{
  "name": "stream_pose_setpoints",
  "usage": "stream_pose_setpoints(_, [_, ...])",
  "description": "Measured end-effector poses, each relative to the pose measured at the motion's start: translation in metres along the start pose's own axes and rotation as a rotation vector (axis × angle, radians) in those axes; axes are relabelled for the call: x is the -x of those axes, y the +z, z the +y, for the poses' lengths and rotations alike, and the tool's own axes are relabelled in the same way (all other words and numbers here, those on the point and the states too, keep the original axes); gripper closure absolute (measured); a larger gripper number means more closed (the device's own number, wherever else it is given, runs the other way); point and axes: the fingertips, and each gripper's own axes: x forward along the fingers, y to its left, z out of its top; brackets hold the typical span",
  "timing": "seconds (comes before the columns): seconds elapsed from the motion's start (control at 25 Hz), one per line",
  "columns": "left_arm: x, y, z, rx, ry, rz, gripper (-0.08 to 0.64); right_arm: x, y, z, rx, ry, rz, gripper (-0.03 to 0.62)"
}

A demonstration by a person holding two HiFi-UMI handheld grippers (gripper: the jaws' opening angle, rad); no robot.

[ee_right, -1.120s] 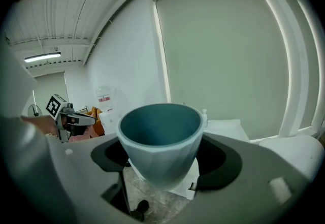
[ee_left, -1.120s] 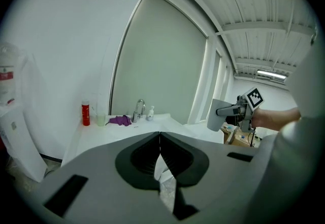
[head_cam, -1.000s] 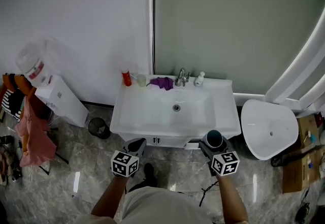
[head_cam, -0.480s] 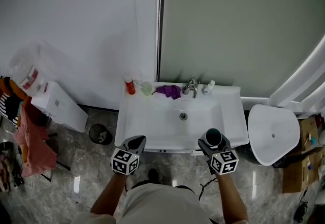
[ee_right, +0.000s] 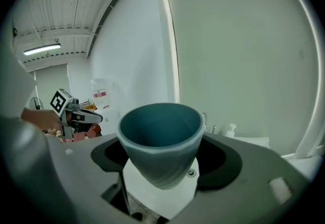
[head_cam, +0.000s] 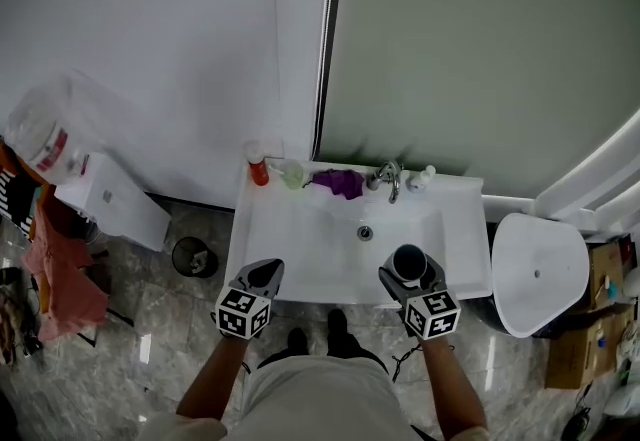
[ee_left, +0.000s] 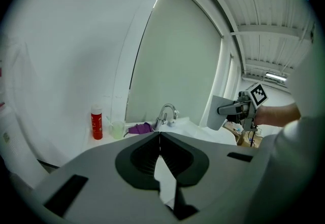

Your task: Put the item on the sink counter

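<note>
A dark teal cup point(head_cam: 408, 262) stands upright between the jaws of my right gripper point(head_cam: 409, 270), which is shut on it over the front right of the white sink counter point(head_cam: 466, 232). In the right gripper view the cup point(ee_right: 160, 141) fills the middle, its mouth up and empty. My left gripper point(head_cam: 262, 276) hovers at the counter's front left edge. Its jaws meet at the tips with nothing in them point(ee_left: 159, 134).
Along the counter's back stand a red bottle point(head_cam: 259, 169), a pale green cup point(head_cam: 291, 174), a purple cloth point(head_cam: 341, 182), the faucet point(head_cam: 388, 176) and a small soap bottle point(head_cam: 418, 178). A toilet point(head_cam: 535, 269) is to the right. A black wastebasket point(head_cam: 190, 256) and a white cabinet point(head_cam: 115, 204) are on the left.
The person has stepped closer to the sink. Both grippers now reach over its front edge, and the cup stays in the right gripper.
</note>
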Motion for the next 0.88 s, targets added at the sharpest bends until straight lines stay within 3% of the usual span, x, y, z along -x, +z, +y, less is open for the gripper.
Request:
stream_pose_setpoints(0.4, [-0.020,0.001,0.022,0.106,0.153,-0.008,0.552,-0.081,0.014,-0.006,0.088,0.205,0.065,0.198])
stream_pose_setpoints(0.88, [-0.014,-0.025,0.058,0.196,0.349,-0.001,0.552,-0.180,-0.002,0.039,0.204,0.445,0.142,0.198])
